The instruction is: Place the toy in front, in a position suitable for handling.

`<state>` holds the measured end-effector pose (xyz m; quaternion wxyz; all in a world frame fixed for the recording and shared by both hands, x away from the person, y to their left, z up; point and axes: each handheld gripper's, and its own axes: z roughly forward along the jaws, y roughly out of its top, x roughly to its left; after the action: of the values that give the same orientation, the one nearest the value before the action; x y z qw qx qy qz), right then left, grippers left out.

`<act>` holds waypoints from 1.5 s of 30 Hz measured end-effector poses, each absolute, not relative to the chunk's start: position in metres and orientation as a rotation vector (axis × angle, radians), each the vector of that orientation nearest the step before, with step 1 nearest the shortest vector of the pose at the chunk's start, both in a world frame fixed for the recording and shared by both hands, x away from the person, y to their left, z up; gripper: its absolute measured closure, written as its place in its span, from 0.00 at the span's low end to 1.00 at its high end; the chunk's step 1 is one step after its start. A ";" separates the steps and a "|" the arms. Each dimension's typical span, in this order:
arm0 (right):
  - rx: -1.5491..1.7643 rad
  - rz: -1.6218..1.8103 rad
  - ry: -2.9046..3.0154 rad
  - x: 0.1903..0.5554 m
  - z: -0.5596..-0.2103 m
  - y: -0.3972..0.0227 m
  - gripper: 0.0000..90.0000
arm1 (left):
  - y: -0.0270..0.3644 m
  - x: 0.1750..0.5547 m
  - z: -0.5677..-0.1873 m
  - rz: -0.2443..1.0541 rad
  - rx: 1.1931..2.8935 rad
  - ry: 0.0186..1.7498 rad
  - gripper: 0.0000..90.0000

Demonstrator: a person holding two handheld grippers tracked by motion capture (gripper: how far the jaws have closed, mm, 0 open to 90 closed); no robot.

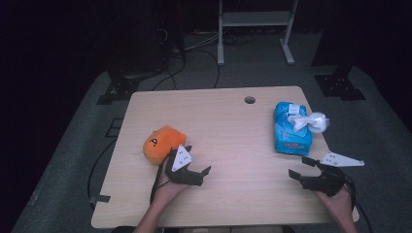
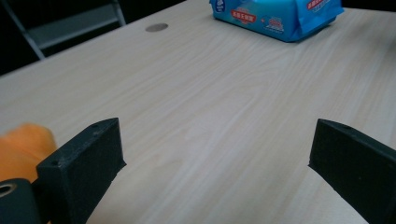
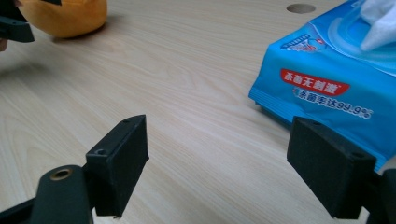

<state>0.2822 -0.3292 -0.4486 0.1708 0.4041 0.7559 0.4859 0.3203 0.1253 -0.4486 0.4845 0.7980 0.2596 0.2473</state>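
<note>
Open right claw (image 3: 217, 163), blue wipes pack (image 3: 336, 74), white wipe (image 3: 380, 25) protruding

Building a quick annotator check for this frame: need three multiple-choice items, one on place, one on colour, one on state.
1. Where does the orange plush toy lie on the light wooden table?
A. By the left gripper
B. On top of the wipes pack
C. Over the round hole

2. What colour is the soft pack of wet wipes?
A. Green
B. Blue
C. Red

3. How do the jaws of the right gripper stand?
A. Shut on the wipes pack
B. Shut on the plush toy
C. Open, with nothing between them

Answers:
1. A: in the high view the toy sits right behind the left gripper, and the left gripper view catches its orange edge beside one jaw.
2. B: the wrapper is blue in all three views, with a white wipe pulled up from its top.
3. C: the right gripper view shows bare table between the spread jaws, the pack just beyond one of them.
</note>
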 end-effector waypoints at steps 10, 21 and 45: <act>1.174 1.374 2.163 0.288 -0.453 -0.329 0.22 | 0.151 0.330 -0.422 0.667 1.853 0.681 0.03; 1.167 1.362 2.181 0.288 -0.453 -0.325 0.22 | 0.208 0.352 -0.405 0.768 1.782 0.827 0.03; 1.145 1.408 2.214 0.290 -0.454 -0.319 0.23 | 0.234 0.366 -0.435 0.662 1.841 0.943 0.48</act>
<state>0.2896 -0.3188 -0.4537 0.1392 0.3961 0.7659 0.4869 0.3665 0.2343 -0.4347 0.4662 0.7500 0.3841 0.2696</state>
